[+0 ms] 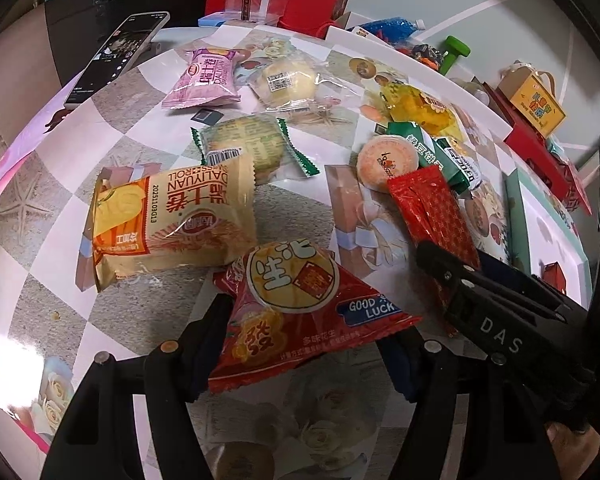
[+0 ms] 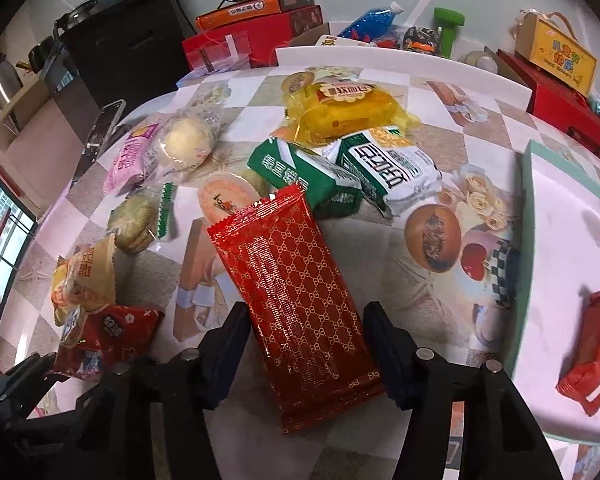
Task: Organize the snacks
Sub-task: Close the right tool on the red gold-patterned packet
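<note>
Red peanut bag (image 1: 300, 312) and red patterned wafer pack (image 2: 300, 300) lie flat among scattered snack packets (image 1: 172, 220) on tabletop.
</note>
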{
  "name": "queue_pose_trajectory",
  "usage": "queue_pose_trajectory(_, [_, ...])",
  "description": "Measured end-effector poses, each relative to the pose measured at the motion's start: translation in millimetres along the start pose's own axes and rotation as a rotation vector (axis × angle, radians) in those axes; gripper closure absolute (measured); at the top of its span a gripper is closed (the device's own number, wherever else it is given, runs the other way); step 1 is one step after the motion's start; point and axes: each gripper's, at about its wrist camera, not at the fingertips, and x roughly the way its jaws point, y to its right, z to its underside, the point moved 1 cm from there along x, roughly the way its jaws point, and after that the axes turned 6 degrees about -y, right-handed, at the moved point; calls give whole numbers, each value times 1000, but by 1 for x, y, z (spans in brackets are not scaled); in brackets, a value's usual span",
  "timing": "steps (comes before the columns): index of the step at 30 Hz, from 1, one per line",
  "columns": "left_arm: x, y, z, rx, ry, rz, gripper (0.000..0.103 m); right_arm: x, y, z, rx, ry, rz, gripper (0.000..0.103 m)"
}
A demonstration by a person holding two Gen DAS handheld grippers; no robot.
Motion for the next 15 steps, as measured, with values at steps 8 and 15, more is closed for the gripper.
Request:
queue_pose_trajectory(8, [0, 6, -2, 8, 29, -10, 32, -5, 9, 11, 34, -12, 0, 42])
queue_pose_trajectory(15, [0, 10, -4, 0, 60, -14, 32, -5, 11, 11, 38, -17, 2, 42])
